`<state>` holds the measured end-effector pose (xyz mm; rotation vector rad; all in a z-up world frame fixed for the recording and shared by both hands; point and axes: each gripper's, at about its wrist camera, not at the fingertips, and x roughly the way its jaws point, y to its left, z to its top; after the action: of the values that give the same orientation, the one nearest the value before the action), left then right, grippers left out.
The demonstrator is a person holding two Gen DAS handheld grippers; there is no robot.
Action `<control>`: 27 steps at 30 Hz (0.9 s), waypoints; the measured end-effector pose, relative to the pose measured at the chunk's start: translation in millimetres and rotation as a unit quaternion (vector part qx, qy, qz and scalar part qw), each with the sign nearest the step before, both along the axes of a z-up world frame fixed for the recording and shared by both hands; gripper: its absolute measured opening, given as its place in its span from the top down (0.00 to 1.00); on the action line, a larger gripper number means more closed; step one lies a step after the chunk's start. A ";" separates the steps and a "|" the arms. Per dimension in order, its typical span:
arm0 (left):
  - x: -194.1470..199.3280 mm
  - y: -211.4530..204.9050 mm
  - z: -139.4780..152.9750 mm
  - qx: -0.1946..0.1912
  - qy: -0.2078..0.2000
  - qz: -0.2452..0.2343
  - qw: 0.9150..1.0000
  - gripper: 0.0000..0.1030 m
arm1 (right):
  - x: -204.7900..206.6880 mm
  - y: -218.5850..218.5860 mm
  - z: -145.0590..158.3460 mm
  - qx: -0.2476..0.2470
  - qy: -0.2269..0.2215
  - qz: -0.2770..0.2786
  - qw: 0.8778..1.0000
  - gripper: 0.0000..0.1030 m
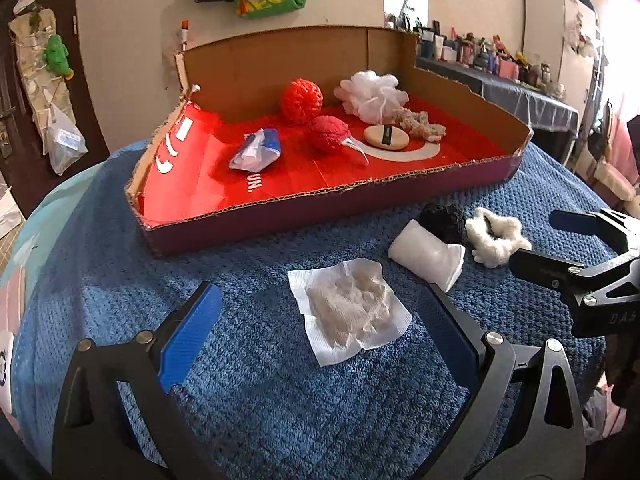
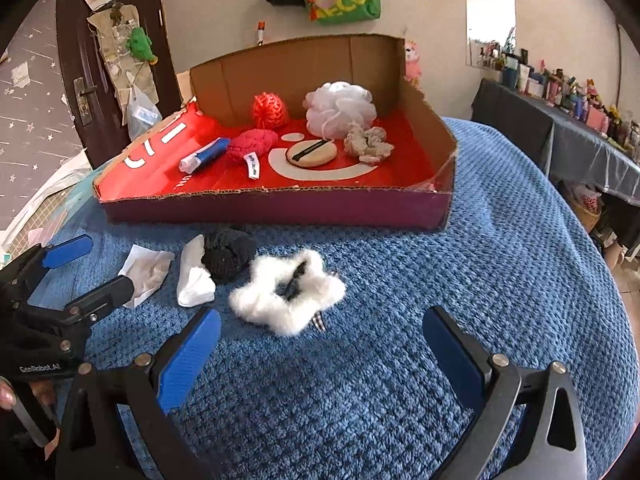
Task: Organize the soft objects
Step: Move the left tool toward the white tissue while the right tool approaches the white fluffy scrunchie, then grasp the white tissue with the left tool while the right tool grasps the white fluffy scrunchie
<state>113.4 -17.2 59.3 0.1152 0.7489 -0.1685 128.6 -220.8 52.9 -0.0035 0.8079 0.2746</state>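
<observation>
Both claws are spread wide and hold nothing. The left claw (image 1: 320,328) hovers low with its jaws straddling the gauze pad (image 1: 349,310), which lies flat on the blue towel (image 1: 280,400) covering the worktop. The right claw (image 2: 322,344) sits just short of the white fluffy scrunchie (image 2: 286,292), with neither jaw touching it.

Four soft items remain outside the cardboard box (image 1: 328,206): the gauze pad, the white rolled cloth (image 1: 428,254), the black knitted piece (image 1: 442,220) and the scrunchie. Inside the box lie two red crochet balls (image 1: 302,100), a white bath pouf (image 1: 370,96), a powder puff (image 1: 386,136), a beige scrunchie (image 1: 420,122) and a blue-and-white packet (image 1: 256,150).

Probable faults:
- The gauze pad is thin and flat. Closing the pads (image 1: 188,336) on it may pinch the towel pile beneath, or fold the pad without lifting it.
- The rolled cloth and the black piece touch each other, and the scrunchie lies just beside them. A wide grasp could drag a neighbour along.
- The box front wall may catch an item carried low.
- The two claws work near each other, so contact is possible.

Limits of view: the black strip in the scrunchie's centre cannot be identified. A striped scrap shows at its near edge, mostly hidden. The box's near floor is screened by its front wall.
</observation>
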 end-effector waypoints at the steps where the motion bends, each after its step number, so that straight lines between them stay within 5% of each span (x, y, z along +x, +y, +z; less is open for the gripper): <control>1: 2.1 -0.8 -0.9 0.001 0.004 -0.003 1.000 0.03 | 1.6 0.5 -0.4 0.000 0.004 0.002 1.000 0.00; 11: 18.4 -7.9 -12.9 0.013 0.040 -0.021 0.999 0.04 | 20.0 14.9 -3.3 -0.031 0.028 0.028 0.999 0.04; 20: 25.9 -9.6 -19.9 -0.019 0.063 -0.051 0.997 0.40 | 28.3 18.1 -8.8 -0.027 0.037 0.038 0.998 0.15; 24: 22.5 -10.4 -16.6 -0.028 0.055 -0.062 0.996 0.56 | 26.8 20.4 -8.8 -0.021 0.032 0.053 0.998 0.37; 27: 18.7 -9.0 -12.5 -0.032 0.045 -0.062 0.997 0.61 | 22.2 23.7 -7.1 -0.024 0.020 0.061 0.998 0.40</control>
<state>132.1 -26.2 46.8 0.0925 0.8264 -0.3170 150.8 -197.2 45.8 -0.0935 0.8548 0.3702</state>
